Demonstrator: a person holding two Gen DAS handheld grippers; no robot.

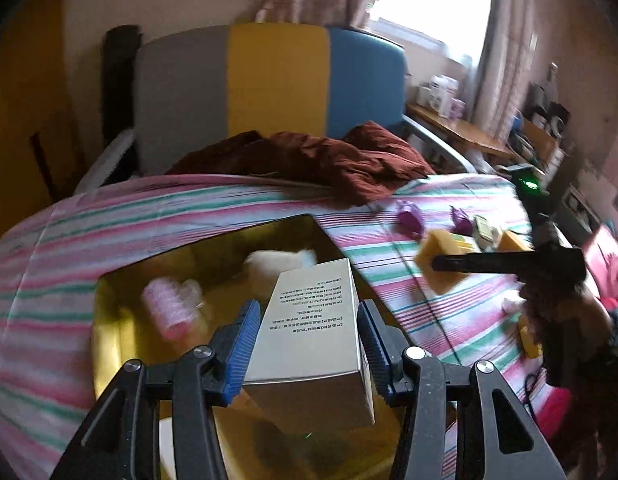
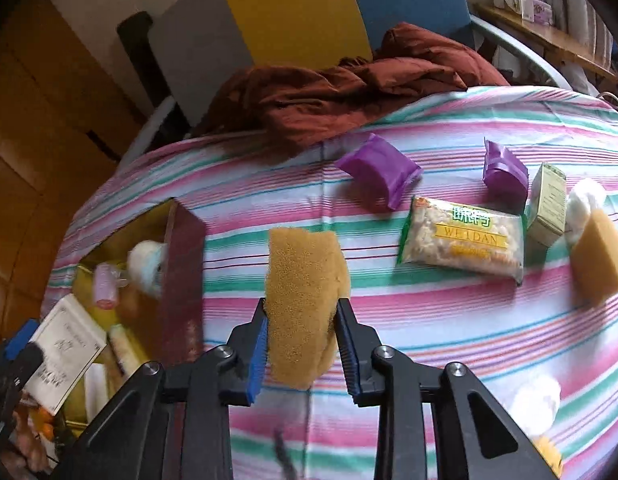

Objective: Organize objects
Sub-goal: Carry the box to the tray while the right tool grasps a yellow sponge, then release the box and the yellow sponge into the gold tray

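Left gripper [image 1: 307,344]: blue pads pressed on both long sides of a white carton [image 1: 313,344] with printed text, carton tilted, held over the open gold-lined box [image 1: 109,320]. Inside that box, at 10 o'clock from the carton, a pink roller-like item [image 1: 169,308]; at 12 o'clock, a white fluffy item [image 1: 281,260]. Frame blurred.

Right gripper [image 2: 301,344]: jaws nearly closed, clamped on a yellow sponge [image 2: 305,300] that bulges above the pads, clear of the striped bedsheet [image 2: 389,328].

Right wrist view, relative to the held sponge:
- gold-lined box at 9 o'clock, red outer wall facing the sponge.
- purple packet [image 2: 379,172] at 1 o'clock; second purple packet [image 2: 505,172] further right.
- snack bag [image 2: 461,240] at 2 o'clock, flat on the sheet.
- small green-white carton [image 2: 547,204] just beside the bag's right end.
- second sponge [image 2: 601,256] at 3 o'clock, near frame edge, a white fluffy ball [image 2: 587,200] touching its top.
- brown cloth [image 2: 349,92] bunched at 12 o'clock, by the headboard [image 2: 293,12].
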